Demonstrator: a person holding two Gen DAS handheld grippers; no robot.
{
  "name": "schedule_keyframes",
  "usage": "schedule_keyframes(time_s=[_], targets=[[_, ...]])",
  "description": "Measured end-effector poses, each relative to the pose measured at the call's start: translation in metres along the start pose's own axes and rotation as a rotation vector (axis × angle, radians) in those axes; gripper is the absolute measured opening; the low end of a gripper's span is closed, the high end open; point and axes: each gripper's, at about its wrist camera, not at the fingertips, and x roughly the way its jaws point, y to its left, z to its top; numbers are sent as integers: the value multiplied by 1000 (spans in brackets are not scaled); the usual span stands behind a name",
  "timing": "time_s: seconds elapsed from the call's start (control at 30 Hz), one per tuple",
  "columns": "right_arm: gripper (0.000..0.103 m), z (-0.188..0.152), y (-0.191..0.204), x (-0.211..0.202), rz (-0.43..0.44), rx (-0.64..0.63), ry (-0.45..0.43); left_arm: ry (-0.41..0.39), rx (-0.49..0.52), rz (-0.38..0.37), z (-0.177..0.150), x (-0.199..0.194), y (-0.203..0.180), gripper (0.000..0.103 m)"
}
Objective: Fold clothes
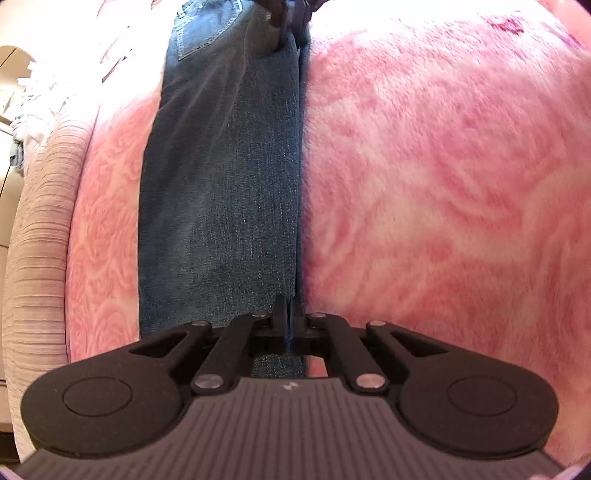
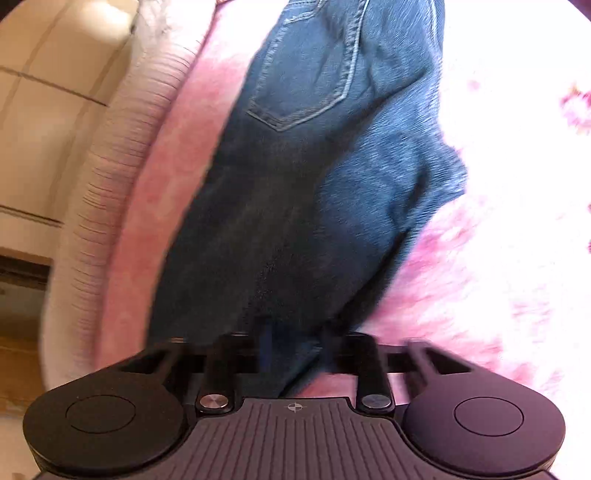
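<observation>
Blue jeans (image 1: 221, 192) lie lengthwise on a pink fluffy blanket (image 1: 443, 184), legs stacked, back pocket at the far end. My left gripper (image 1: 288, 314) is shut on the jeans' right edge near the leg end. The right gripper (image 1: 284, 14) shows at the far end of the jeans in the left wrist view. In the right wrist view the jeans (image 2: 314, 166) show a back pocket, and my right gripper (image 2: 295, 339) has its fingers apart with denim between them; the view is blurred by motion.
The blanket (image 2: 480, 295) covers a bed with a pale ribbed edge (image 1: 40, 258) on the left. White crumpled cloth (image 1: 33, 96) lies at the far left. Beige tiled floor (image 2: 48, 92) lies beyond the bed edge.
</observation>
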Motion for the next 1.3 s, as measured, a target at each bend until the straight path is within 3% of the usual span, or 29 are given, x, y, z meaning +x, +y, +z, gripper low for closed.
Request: schedule_keyframes(time_s=[0.13, 0.33, 0.5, 0.63, 0.73, 0.83, 0.97, 1.13, 1.23, 1.3], targets=[[14, 0, 11, -4, -70, -112, 29, 34, 11, 6, 3, 3, 0, 0], [18, 2, 33, -19, -84, -276, 78, 123, -119, 12, -17, -5, 6, 10], [38, 18, 41, -9, -47, -382, 33, 254, -334, 41, -59, -15, 13, 11], [39, 29, 37, 14, -86, -404, 72, 400, -439, 65, -105, -16, 15, 11], [39, 32, 47, 20, -120, -454, 96, 457, -507, 98, -130, -25, 21, 13], [40, 18, 62, 21, -94, -517, 117, 457, -576, 148, -146, -35, 34, 21], [40, -14, 81, 25, -63, -587, 165, 425, -622, 195, -171, -35, 61, 21], [40, -57, 102, 26, -63, -613, 166, 331, -701, 229, -212, -25, 112, 28], [40, -84, 114, 31, -81, -611, 154, 275, -764, 152, -237, -11, 136, 26], [40, -103, 121, 36, -113, -597, 144, 245, -736, 55, -248, 4, 141, 22]])
